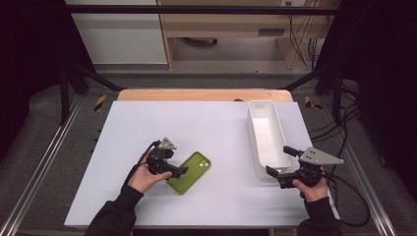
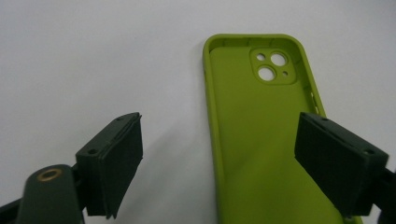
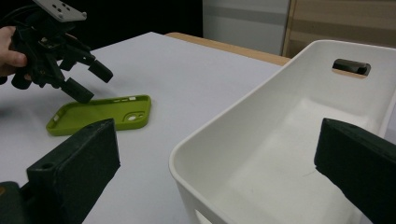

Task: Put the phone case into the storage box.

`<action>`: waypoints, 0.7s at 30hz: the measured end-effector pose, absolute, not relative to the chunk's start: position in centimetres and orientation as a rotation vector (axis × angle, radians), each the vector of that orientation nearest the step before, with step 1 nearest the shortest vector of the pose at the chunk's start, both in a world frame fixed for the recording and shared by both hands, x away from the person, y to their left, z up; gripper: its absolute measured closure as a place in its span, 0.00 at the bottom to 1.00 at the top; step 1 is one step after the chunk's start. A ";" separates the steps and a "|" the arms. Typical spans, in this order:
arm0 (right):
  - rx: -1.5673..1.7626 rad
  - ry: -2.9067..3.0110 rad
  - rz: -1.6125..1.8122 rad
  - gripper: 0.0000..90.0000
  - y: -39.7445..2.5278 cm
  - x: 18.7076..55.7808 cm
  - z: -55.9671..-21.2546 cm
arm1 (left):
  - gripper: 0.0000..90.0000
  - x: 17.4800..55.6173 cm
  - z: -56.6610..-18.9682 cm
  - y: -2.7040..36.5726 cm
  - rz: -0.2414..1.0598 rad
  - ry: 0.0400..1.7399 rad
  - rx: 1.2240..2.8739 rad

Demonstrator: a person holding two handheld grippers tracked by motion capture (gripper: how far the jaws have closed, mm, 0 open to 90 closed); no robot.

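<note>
A lime-green phone case (image 1: 193,171) lies inside-up on the pale table top (image 1: 196,123), camera cut-out at its far end. My left gripper (image 1: 177,168) hovers open at the case's near left side. In the left gripper view, one jaw of the left gripper (image 2: 219,140) hangs over the case (image 2: 257,140) and the other over bare table. My right gripper (image 1: 280,161) is open at the near end of a white bin (image 1: 253,137). In the right gripper view, the jaws of the right gripper (image 3: 219,144) straddle the bin's near wall (image 3: 210,130), with the case (image 3: 102,114) and left gripper (image 3: 91,81) farther off.
The long white bin holds nothing that I can see and has a handle slot (image 3: 351,67) in its far end. A wooden strip (image 1: 201,95) borders the table's far edge. Black frame posts and cables stand at both sides.
</note>
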State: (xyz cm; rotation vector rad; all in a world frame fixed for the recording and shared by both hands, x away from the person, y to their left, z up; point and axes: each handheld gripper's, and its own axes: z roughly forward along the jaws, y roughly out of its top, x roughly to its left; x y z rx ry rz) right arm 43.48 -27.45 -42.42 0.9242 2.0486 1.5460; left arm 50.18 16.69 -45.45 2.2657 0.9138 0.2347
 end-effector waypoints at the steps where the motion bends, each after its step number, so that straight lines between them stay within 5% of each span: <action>1: 0.926 2.048 1.548 0.01 -27.4 43.5 -42.4 | 0.20 50.1 -45.5 16.7 0.233 0.917 2.264; 21: 0.924 2.048 1.548 0.01 -27.5 43.5 -42.4 | 0.62 49.9 -46.1 16.6 0.188 0.932 2.310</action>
